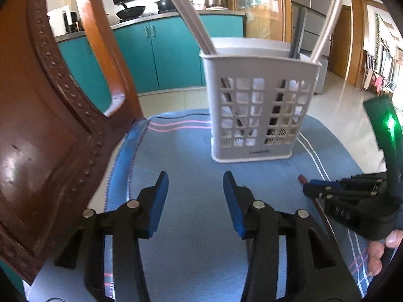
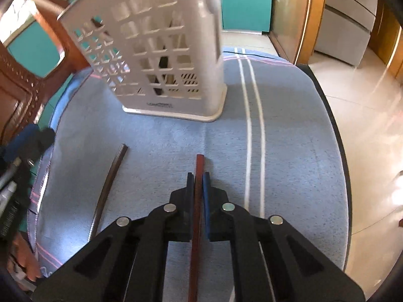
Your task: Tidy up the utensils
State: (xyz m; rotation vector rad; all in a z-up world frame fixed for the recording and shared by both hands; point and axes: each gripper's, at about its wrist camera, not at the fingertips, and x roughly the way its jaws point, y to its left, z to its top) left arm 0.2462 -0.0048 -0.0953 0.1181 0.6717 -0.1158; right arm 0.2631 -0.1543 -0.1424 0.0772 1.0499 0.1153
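Note:
A white slotted utensil holder [image 1: 254, 110] stands on the blue cloth [image 1: 191, 156], with several chopsticks [image 1: 194, 22] leaning out of its top. My left gripper [image 1: 195, 183] is open and empty, a short way in front of the holder. My right gripper [image 2: 198, 175] is shut on a reddish-brown chopstick [image 2: 199, 166], held low over the cloth; it shows at the right of the left wrist view [image 1: 306, 187]. A second dark chopstick [image 2: 110, 176] lies on the cloth to its left. The holder [image 2: 161, 58] stands ahead of the right gripper.
A brown wooden chair back [image 1: 50, 115] rises close at the left. The round table's dark edge [image 2: 335, 125] drops to a tiled floor [image 2: 365, 115] at the right. Teal kitchen cabinets [image 1: 156, 52] stand behind.

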